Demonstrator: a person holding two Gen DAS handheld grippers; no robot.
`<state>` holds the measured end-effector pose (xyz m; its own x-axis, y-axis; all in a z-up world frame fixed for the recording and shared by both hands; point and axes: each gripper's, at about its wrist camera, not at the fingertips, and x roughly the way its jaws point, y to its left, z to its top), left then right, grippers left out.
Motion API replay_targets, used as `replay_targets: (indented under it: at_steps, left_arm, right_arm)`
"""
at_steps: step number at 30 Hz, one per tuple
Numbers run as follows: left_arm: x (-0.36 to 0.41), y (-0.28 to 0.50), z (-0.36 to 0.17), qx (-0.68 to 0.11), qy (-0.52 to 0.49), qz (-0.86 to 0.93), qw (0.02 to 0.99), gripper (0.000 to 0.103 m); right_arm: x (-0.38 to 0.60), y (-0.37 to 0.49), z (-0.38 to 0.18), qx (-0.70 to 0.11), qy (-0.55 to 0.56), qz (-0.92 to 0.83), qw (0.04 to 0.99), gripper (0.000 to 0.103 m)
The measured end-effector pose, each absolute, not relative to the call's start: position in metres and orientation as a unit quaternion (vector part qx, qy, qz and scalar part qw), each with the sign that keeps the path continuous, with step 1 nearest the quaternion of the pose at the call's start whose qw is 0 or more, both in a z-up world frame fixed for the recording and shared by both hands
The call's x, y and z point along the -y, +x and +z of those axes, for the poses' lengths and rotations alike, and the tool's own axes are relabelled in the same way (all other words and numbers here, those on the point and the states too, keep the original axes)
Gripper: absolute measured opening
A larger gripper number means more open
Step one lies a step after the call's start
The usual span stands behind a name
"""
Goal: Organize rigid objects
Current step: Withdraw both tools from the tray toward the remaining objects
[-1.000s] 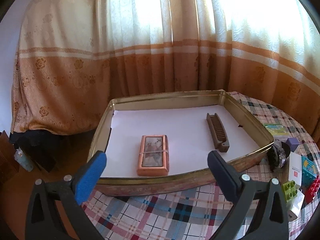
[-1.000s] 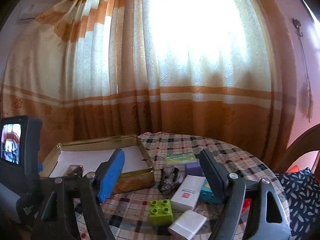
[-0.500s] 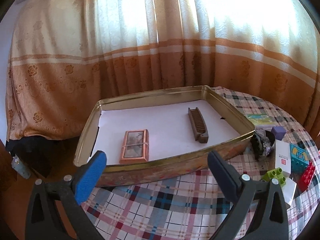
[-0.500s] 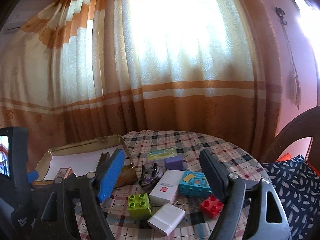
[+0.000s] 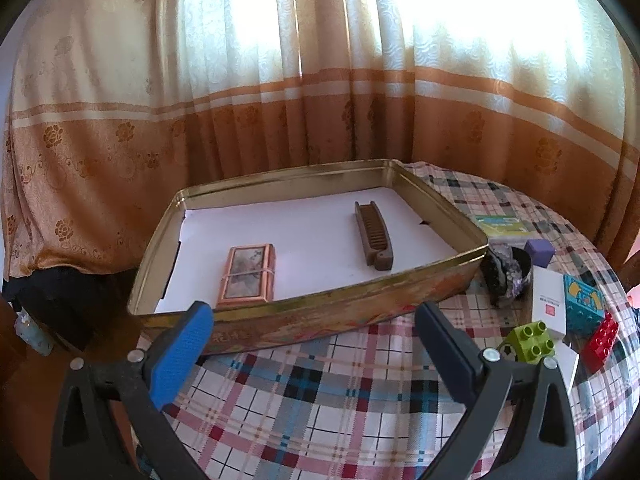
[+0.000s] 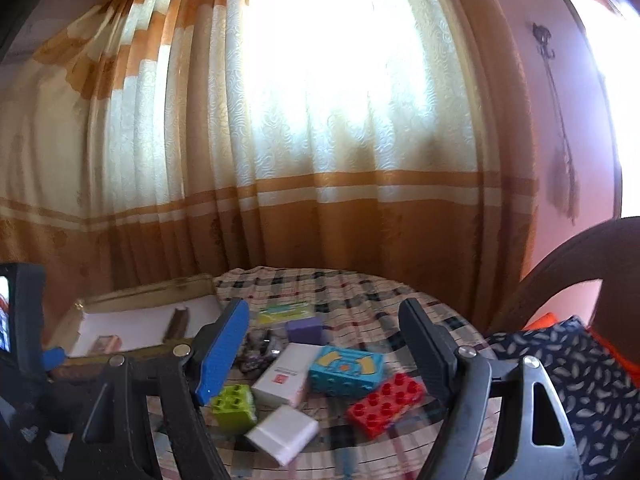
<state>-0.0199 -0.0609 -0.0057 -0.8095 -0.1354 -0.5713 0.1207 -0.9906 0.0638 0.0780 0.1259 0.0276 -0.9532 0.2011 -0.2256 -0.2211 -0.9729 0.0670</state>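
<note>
Status: early in the sort, by my read.

Done so far: two items sit in the gold tin tray [image 5: 440, 216] on its white paper liner, a copper-framed box [image 5: 249, 274] and a brown folding comb [image 5: 372, 235], well apart from each other. The tray is straight ahead of the left gripper [image 5: 314, 336], just past its fingertips.

Left gripper: jaws wide apart, nothing between them, only the plaid tablecloth [image 5: 320, 392] below. Idle.

Right gripper [image 6: 324, 350]: jaws also spread wide, empty, pointing over the loose pile. Not touching anything I can see.

Left to do, all on the cloth outside the tray:
- white box with red logo [image 6: 286, 374], dead ahead between the right gripper's fingers
- teal block [image 6: 346, 370], touching the white box, toward the black finger
- red stud brick [image 6: 386, 404], just beside the black finger
- green stud brick [image 6: 235, 404], under the blue finger's tip
- white charger-like block [image 6: 282, 434], nearest, low between the fingers
- purple cube [image 6: 304, 330] and a green-yellow card pack [image 6: 284, 312], farther ahead
- dark crumpled item [image 6: 256, 354], near the tray's corner; can't tell what it is or whether it counts as rigid

So roughly two in, seven or eight out. Next pick is likely the white box or the teal block, since the right gripper is centred on them. They're touching, so a clean grasp needs the fingers on the free sides or it'll drag the neighbour.
</note>
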Motion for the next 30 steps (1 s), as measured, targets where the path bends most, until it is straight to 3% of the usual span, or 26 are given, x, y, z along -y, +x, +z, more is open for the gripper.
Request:
replay_targets:
  at_steps: [11,19,26,30]
  left_arm:
    - [0.043,-0.014,-0.003,0.033,0.296,-0.953,0.058,0.102]
    - [0.035,-0.013,-0.005,0.032,0.308,-0.95,0.045,0.102]
    - [0.021,-0.008,-0.006,0.038,0.309,-0.95,0.023,0.102]
    - [0.012,-0.008,-0.007,0.046,0.316,-0.947,0.004,0.102]
  right_arm:
    - [-0.15,0.09,0.029,-0.032,-0.103,0.984,0.143,0.079]
    - [-0.179,0.096,0.026,-0.065,-0.116,0.977,0.165,0.079]
    - [-0.192,0.102,0.012,-0.034,-0.119,0.971,0.206,0.079]
    - [-0.206,0.103,0.004,-0.063,-0.134,0.968,0.205,0.079]
